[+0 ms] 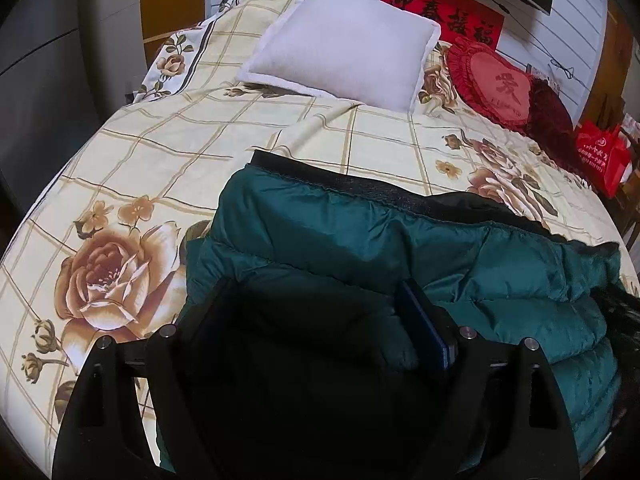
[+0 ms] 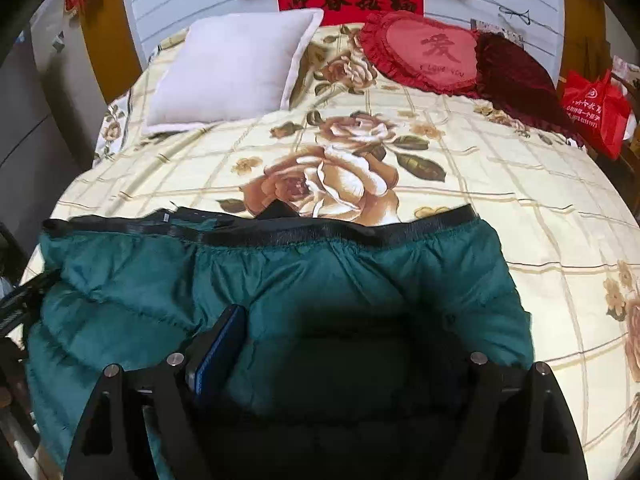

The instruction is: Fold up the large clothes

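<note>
The big green puffy jacket point(image 2: 280, 280) lies folded on the flowery bed cover point(image 2: 460, 208), and the left gripper point(image 1: 320, 320) and right gripper point(image 2: 340, 340) hang over it spread wide, holding nothing, while a white pillow point(image 2: 228, 72) and red heart cushion point(image 2: 432, 48) sit far behind.

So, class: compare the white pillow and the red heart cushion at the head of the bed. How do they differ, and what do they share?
The white pillow is rectangular; the heart cushion is heart-shaped.
The pillow is plain, with a flat border; the cushion bears a character, small lettering and a ruffled edge.
The pillow lies to the left, the cushion to the right.
Both rest on the floral bedspread, beyond the green jacket.
</note>
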{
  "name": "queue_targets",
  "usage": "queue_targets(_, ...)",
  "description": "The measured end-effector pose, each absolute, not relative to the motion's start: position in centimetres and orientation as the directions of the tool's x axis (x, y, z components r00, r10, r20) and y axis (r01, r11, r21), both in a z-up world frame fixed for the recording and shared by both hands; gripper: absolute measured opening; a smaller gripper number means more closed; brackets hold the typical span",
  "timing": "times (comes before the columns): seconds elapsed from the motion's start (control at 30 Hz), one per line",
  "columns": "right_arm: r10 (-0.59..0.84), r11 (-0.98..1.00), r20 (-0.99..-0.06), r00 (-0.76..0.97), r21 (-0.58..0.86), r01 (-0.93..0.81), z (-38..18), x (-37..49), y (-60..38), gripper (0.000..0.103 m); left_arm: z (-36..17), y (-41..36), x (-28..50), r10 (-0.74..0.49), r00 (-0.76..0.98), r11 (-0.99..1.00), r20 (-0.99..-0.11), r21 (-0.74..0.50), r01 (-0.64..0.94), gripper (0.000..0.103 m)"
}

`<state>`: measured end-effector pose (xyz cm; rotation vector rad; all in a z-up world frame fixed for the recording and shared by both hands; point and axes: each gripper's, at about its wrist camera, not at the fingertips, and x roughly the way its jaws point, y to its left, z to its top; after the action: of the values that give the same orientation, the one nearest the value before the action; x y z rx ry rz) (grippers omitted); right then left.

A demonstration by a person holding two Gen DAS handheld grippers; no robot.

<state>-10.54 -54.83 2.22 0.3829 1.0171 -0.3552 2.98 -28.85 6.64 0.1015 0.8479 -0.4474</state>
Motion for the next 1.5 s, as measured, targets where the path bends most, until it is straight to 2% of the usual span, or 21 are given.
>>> queue_targets(0.17, -0.107, 0.882, -0.836, 0.539, 0.170, 0.439, 4.0, -12.6, -54.0, 0.081, 6.6, -28.9, 2.9, -0.341, 0.576, 0.903, -0.743, -0.088, 0.421, 0.084)
queue_targets(0.57, -0.114, 0.877, -0.860, 0.497, 0.148, 0.457, 0.4, -11.8, -54.1, 0.088, 6.1, -29.3, 2.5, -0.326, 0.607, 0.908, -0.725, -0.062, 0.413, 0.087)
queue_targets(0.87, -0.073, 0.858, -0.807, 0.586, 0.248, 0.450, 5.3, -16.1, -53.6, 0.088, 7.0, -28.4, 1.7, -0.324, 0.612, 0.917, -0.722, -0.079, 0.392, 0.086)
queue_targets(1.07, -0.096, 0.885, -0.814, 0.573, 0.194, 0.424, 6.4, -18.6, -52.0, 0.088, 8.8, -26.7, -0.4, -0.350, 0.623, 0.912, -0.699, -0.101, 0.398, 0.086)
queue_targets(1.27, -0.083, 0.887, -0.815, 0.573, 0.202, 0.416, 7.2, -20.3, -50.1, 0.088, 10.4, -25.4, -3.6, -0.361, 0.641, 0.897, -0.677, -0.064, 0.438, 0.086)
queue_targets(1.5, -0.065, 0.887, -0.824, 0.562, 0.211, 0.411, 7.8, -21.4, -48.9, 0.090, 11.2, -23.4, -6.4, -0.385, 0.637, 0.890, -0.667, -0.086, 0.449, 0.086)
